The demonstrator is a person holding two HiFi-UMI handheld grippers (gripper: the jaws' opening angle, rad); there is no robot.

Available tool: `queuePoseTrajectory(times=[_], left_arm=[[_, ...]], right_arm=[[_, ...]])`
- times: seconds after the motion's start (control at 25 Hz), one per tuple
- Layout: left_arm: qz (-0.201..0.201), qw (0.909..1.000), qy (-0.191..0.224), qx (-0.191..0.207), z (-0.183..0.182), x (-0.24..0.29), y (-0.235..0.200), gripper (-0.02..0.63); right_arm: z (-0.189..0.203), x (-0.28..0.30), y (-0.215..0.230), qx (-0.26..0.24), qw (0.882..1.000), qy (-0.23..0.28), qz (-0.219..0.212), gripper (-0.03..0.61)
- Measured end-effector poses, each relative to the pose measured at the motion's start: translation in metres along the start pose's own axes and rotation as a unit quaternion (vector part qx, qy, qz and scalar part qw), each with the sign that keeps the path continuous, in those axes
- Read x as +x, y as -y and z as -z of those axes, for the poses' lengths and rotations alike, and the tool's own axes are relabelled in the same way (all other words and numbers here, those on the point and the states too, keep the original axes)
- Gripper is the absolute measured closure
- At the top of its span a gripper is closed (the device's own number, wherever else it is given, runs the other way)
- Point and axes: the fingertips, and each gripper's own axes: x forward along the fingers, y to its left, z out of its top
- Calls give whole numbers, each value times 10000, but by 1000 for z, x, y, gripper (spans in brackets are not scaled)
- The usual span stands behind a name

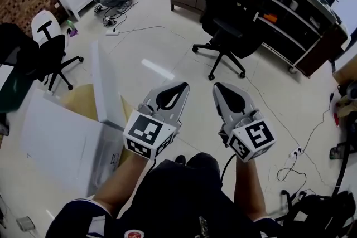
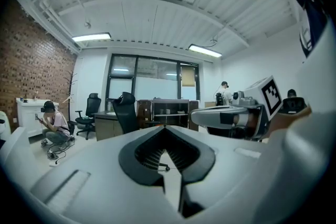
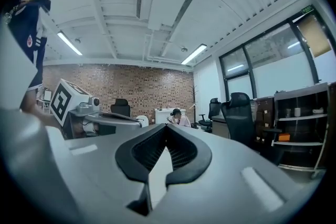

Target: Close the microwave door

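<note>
Grey jaws are meeting, empty, on my left gripper (image 1: 182, 86) and right gripper (image 1: 217, 87); no microwave is showing anywhere. Its door should swing lightly; I'm planning to push its free edge.

My left tongs (image 1: 179, 88) and right tongs (image 1: 218, 87), both closed and empty, hover side by side over bare floor (image 1: 167, 47), with open room straight ahead. A black office chair (image 1: 226, 36) stands ahead to the right. An upright white panel (image 1: 102, 83) stands to the left. Loose cables (image 1: 304, 156) trail across the floor at right.
</note>
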Motion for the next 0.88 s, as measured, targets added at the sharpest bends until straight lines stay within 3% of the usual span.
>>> queuePoseTrajectory(times=[0.32,0.52,0.64,0.88], left_arm=[[-783,9969,-18,-105,0,54,-53,601],[-1585,9871,57,-193,-8,95,-102,601],[-2197,9751,142,-261,-16,106,-136,601],[-3362,9410,241,-302,-24,112,-191,601]], right_arm=[[1,73,50,-112,9965,1,-830,577],[-5,136,88,-247,9856,-19,-1675,577],[-15,179,99,-366,9726,-29,-2296,577],[-22,248,106,-610,9378,-29,-3416,577]])
